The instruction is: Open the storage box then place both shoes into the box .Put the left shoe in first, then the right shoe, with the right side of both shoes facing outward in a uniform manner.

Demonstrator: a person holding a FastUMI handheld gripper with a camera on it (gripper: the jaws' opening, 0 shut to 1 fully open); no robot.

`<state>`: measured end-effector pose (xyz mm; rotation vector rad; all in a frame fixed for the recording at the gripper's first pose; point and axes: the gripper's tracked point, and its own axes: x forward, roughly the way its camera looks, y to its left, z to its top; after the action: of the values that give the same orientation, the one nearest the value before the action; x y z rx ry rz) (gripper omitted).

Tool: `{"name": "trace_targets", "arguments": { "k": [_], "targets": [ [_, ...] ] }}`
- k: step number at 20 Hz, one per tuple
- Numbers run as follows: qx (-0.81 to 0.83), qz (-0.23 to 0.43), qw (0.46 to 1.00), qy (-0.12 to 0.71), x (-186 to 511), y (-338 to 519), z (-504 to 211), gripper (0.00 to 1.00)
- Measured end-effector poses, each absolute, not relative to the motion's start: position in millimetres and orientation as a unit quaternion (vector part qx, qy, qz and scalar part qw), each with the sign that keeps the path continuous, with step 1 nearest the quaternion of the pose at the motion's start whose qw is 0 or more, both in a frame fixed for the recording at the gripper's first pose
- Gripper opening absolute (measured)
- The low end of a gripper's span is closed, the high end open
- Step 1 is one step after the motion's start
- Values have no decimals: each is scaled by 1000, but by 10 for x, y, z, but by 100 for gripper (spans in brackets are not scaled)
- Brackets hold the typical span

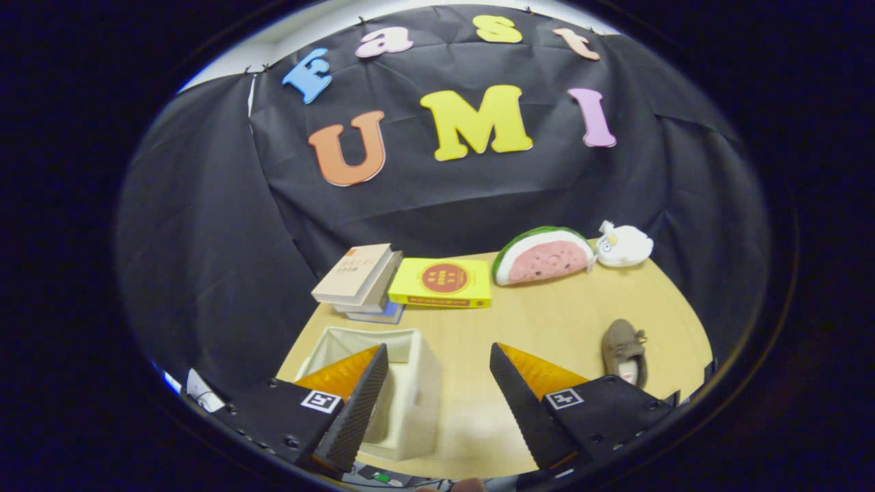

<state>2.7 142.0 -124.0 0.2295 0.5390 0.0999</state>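
The hand-held gripper [437, 389] is hovering above the desk [547, 321] with its fingers spread wide and gripping nothing. The storage box [417, 403] is sitting open under the left finger, apparently ready to take shoes; whether one is already lying inside cannot be told. A brown shoe [623, 348] is resting just ahead of the right finger, within easy reach. Farther back, stacked books [359, 280], a yellow book [443, 281], a watermelon cushion [543, 256] and a white plush toy [625, 246] are lining the desk's far edge, clear of the working area.
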Motion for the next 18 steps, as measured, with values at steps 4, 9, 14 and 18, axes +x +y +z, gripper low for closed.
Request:
{"name": "trace_targets", "arguments": {
  "k": [4,9,14,18],
  "targets": [
    [97,3,961,259,25,244,-1396,92],
    [83,-24,950,300,51,-878,-2017,92],
    [93,-42,923,372,48,-1452,-2913,92],
    [109,-33,900,422,106,-1524,-3487,93]
  ]
}}
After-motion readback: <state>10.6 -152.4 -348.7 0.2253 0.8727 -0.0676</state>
